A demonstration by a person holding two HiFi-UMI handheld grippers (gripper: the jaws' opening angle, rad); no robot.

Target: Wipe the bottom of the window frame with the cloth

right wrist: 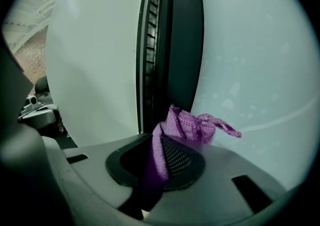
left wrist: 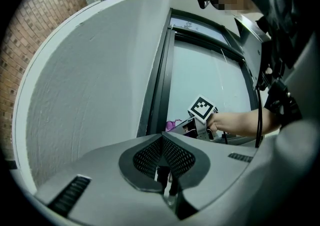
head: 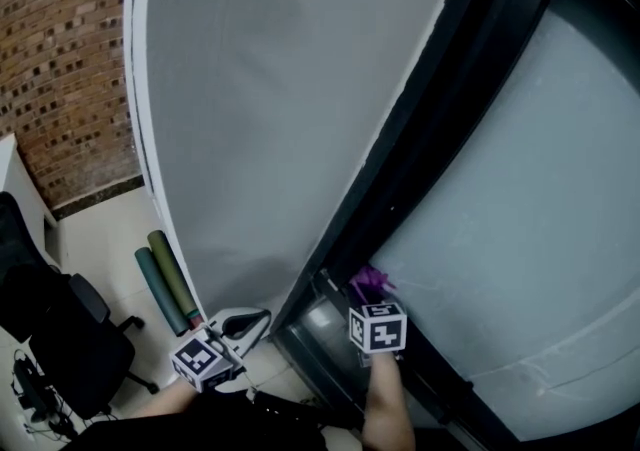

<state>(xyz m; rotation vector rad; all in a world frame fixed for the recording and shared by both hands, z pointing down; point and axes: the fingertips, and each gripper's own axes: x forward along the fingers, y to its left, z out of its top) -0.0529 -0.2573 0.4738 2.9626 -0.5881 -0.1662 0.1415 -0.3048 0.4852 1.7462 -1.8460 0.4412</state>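
Observation:
My right gripper (head: 365,293) is shut on a purple cloth (head: 369,281), which bunches out past the fingertips. The cloth (right wrist: 189,126) sits against the dark window frame (right wrist: 175,44), where the frame meets the pale glass (right wrist: 250,69). In the left gripper view the cloth (left wrist: 173,124) and the right gripper (left wrist: 189,126) show low beside the frame (left wrist: 157,84). My left gripper (head: 240,327) hangs left of the frame in front of the grey wall (head: 280,89). Its pads (left wrist: 172,152) meet with nothing between them.
A black office chair (head: 60,339) and two rolled green mats (head: 165,284) stand on the floor at lower left. A brick wall (head: 60,59) is behind them. A cable (left wrist: 258,120) runs along the person's right forearm.

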